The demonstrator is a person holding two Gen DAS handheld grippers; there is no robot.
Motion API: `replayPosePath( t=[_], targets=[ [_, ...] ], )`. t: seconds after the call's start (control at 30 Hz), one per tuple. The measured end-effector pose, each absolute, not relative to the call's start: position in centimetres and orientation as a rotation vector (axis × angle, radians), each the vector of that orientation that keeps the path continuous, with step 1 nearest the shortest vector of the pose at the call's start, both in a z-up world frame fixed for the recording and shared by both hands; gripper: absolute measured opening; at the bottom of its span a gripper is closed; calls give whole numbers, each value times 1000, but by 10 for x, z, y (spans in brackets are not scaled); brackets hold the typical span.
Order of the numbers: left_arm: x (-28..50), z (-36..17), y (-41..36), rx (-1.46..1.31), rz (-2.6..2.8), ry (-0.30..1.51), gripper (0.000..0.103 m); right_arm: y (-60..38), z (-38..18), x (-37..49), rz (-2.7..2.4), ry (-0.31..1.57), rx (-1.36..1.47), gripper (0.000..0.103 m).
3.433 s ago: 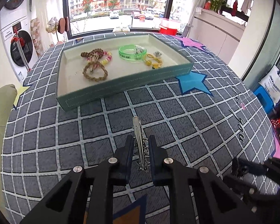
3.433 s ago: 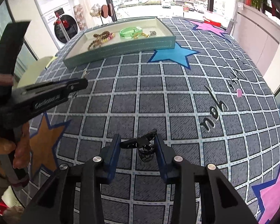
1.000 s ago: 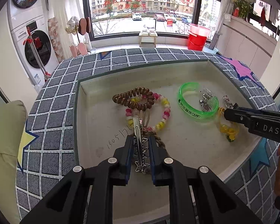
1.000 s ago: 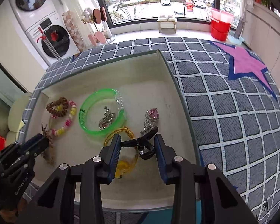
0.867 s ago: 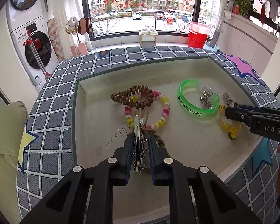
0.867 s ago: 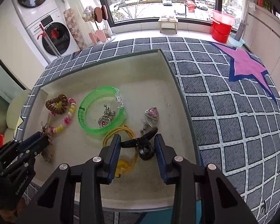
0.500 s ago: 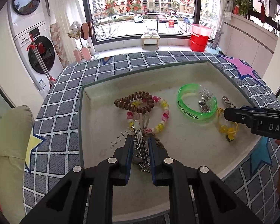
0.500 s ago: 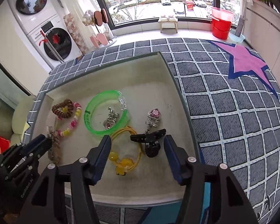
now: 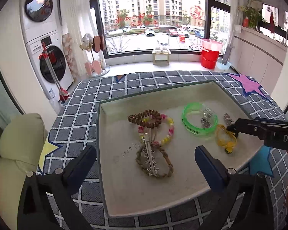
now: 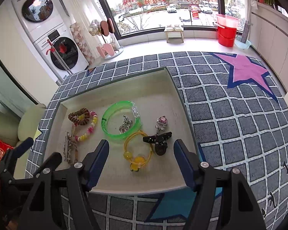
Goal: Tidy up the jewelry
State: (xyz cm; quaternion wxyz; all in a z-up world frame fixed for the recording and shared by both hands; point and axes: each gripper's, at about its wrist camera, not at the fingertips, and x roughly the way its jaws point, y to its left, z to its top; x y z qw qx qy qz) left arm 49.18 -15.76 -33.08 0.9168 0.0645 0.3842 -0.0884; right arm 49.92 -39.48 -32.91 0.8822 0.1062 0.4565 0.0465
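Observation:
A cream-lined tray (image 9: 113, 191) (image 10: 174, 95) holds the jewelry. My left gripper (image 9: 145, 161) is open above its near edge; a silver star hair clip (image 9: 149, 157) lies free on a braided brown bracelet (image 9: 168, 164). My right gripper (image 10: 141, 153) is open over the tray's near right part; a black hair clip (image 10: 159, 140) lies free beside a yellow hair tie (image 10: 137, 153). A green bangle (image 10: 121, 122), a pink charm (image 10: 161, 121), a bead bracelet (image 10: 88, 130) and a brown coil tie (image 10: 79, 117) lie there too. The silver clip also shows in the right wrist view (image 10: 67, 149).
The tray sits on a grey checked cloth (image 10: 230, 126) with pink (image 10: 245, 71) and blue (image 10: 174, 203) stars. A cream cushion (image 9: 19, 134) is at the left. The table's far edge faces a window, washing machines (image 9: 50, 65) and a red bucket (image 10: 226, 32).
Both grippers opened. The silver clip dropped from the left gripper onto the braided bracelet; the black clip left the right gripper and lies in the tray. Both grippers pulled back a little.

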Motion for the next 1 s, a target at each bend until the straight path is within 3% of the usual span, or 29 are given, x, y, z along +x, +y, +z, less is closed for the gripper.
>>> replayPosePath(
  t=[0.1, 0.13, 0.3, 0.37, 1.0],
  targets=[
    [487, -328, -158, 129, -178, 791, 103, -395, -327, 491, 91, 941, 214, 76],
    [485, -328, -157, 125, -174, 792, 103, -395, -327, 488, 89, 937, 211, 81],
    [470, -327, -149, 97, -154, 797, 103, -390, -322, 469, 79, 893, 167, 81],
    [463, -326, -147, 85, -150, 797, 103, -389, -321, 461, 81, 883, 161, 91],
    [403, -332, -129, 40, -82, 771, 103, -379, -328, 397, 55, 790, 96, 91]
  ],
)
